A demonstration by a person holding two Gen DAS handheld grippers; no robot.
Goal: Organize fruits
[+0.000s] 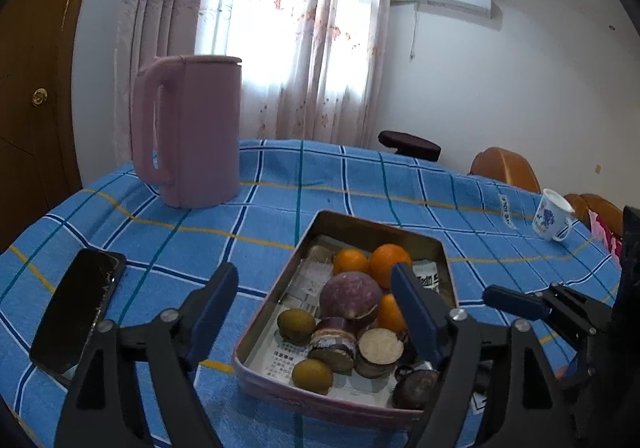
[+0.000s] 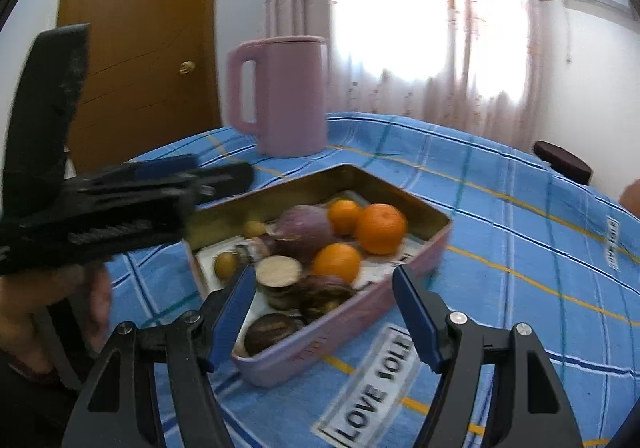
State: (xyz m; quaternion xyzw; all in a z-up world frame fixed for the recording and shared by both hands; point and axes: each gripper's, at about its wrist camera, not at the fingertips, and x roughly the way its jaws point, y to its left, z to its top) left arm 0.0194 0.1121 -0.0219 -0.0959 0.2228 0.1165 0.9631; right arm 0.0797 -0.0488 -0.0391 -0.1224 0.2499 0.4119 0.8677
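Note:
A metal tin (image 1: 272,304) (image 2: 360,312) lined with printed paper sits on the blue checked tablecloth. It holds three oranges (image 1: 390,262) (image 2: 380,228), a round purple fruit (image 1: 350,294) (image 2: 304,228), small green-brown fruits (image 1: 296,325) (image 2: 225,265), cut purple-skinned pieces (image 1: 380,346) (image 2: 279,270) and a dark round fruit (image 1: 416,388) (image 2: 268,330). My left gripper (image 1: 316,276) (image 2: 160,183) is open and straddles the tin's left wall, gripping nothing. Over the tin's near corner my right gripper (image 2: 324,276) (image 1: 520,304) is open and empty.
A pink kettle (image 1: 200,127) (image 2: 286,95) stands behind the tin. A black phone (image 1: 76,312) lies at the left, a white mug (image 1: 554,217) at the far right edge. A hand (image 2: 40,308) holds the left gripper. Chairs and a dark stool (image 1: 408,143) ring the table.

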